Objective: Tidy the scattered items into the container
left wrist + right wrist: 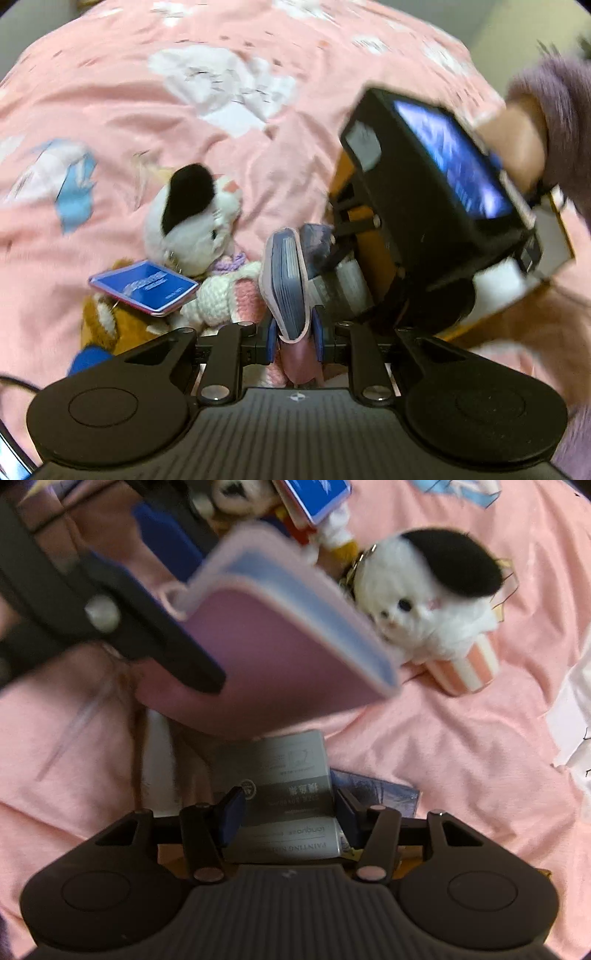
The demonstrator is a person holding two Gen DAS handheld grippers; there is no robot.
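My left gripper [294, 334] is shut on a pink-covered booklet with blue page edges [288, 280], held edge-up above the bed; it shows large and tilted in the right wrist view [280, 642]. My right gripper [288, 812] is open, its fingers on either side of a grey printed card packet [291, 786] lying over a blue card [384, 794]. The right gripper's body [424, 192] fills the right of the left wrist view. A white plush cat with a black ear [192, 221] [436, 605], a blue box [144, 286] [314, 498] and a knitted toy [229, 295] lie nearby.
Everything lies on a pink printed bed cover [147, 92] [443, 757]. A brown plush toy [110, 321] lies at the left under the blue box. An orange-brown container edge [345, 173] shows behind the right gripper. A hand in a purple sleeve [546, 122] holds the right gripper.
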